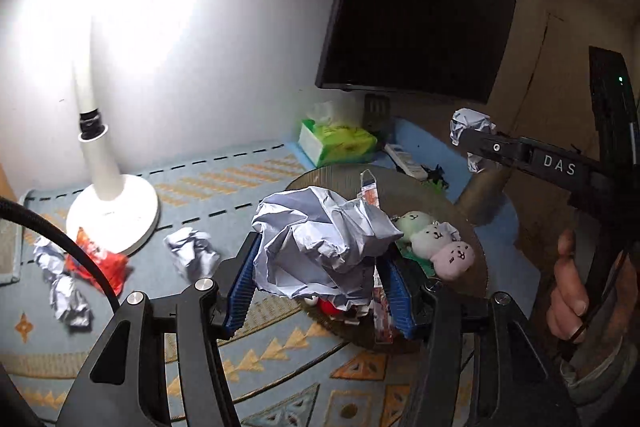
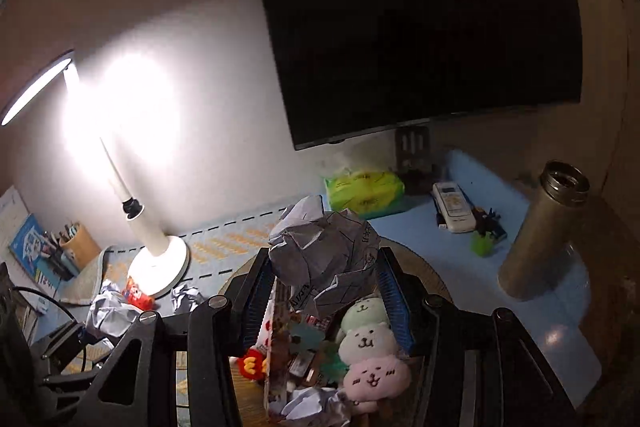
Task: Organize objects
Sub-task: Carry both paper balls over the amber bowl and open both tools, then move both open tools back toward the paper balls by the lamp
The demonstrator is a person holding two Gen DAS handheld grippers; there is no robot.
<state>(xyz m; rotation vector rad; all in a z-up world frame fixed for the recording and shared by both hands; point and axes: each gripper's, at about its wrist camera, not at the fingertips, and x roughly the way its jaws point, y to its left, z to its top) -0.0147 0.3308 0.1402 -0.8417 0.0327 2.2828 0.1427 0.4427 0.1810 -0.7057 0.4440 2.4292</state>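
At the left, a lit white desk lamp (image 1: 112, 203) stands on the patterned blue surface (image 1: 224, 183), with loose crumpled paper balls (image 1: 192, 253) and a red wrapper (image 1: 98, 265) by its base. Just right of them, the left hand-held gripper (image 1: 320, 267) is clamped on a big crumpled paper wad (image 1: 320, 239), its blue pads pressing both sides, lifted above a round tray (image 1: 332, 175) holding three plush toys (image 1: 436, 239). Farther right, the right hand-held gripper (image 2: 324, 291) is likewise clenched on another crumpled paper wad (image 2: 320, 255), also held over those toys. A steel flask (image 2: 544, 231) stands at the far right.
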